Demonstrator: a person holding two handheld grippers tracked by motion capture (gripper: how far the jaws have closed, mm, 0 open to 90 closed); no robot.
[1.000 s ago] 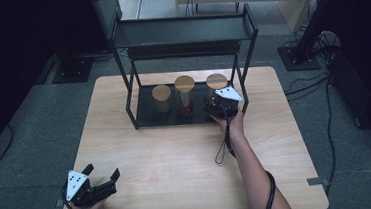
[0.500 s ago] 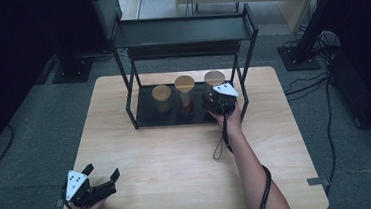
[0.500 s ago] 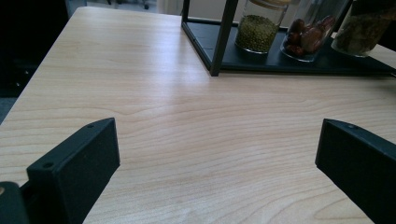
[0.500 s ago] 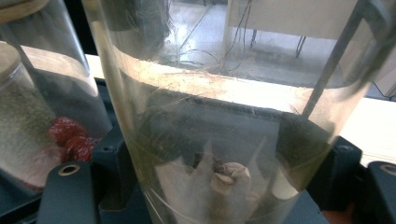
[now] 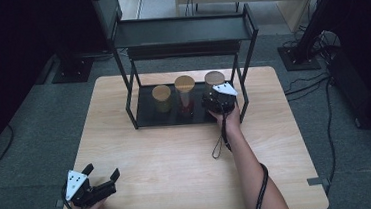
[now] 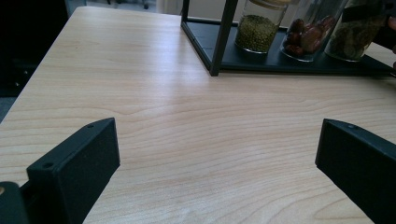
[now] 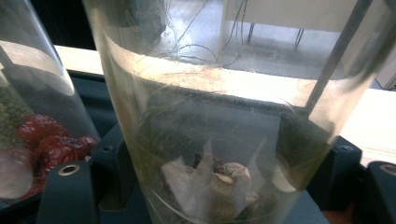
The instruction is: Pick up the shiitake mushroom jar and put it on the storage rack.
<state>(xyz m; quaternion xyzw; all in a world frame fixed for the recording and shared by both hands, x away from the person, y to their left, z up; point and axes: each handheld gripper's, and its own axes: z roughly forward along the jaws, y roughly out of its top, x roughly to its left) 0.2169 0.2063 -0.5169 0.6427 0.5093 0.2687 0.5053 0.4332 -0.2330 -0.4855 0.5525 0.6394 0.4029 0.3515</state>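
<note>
Three glass jars with wooden lids stand in a row on the bottom tray of a black rack [image 5: 139, 119] at the bench's [image 5: 178, 170] twelve o'clock: a jar of green lentils [image 5: 162, 98], a jar of red dates [image 5: 185, 95], and a jar of pale dried pieces [image 7: 219, 140]. The right gripper [image 5: 218, 102] has its jaws either side of that last jar; whether they clamp it, I cannot tell. The left gripper [image 5: 87, 186] rests at seven o'clock, jaws apart.

Three cork-lidded glass jars upright in a row on black rack's lower shelf [image 5: 147, 118], green lentils [image 5: 162, 98], red dates [image 5: 184, 94], pale dried pieces [image 5: 213, 79]
</note>
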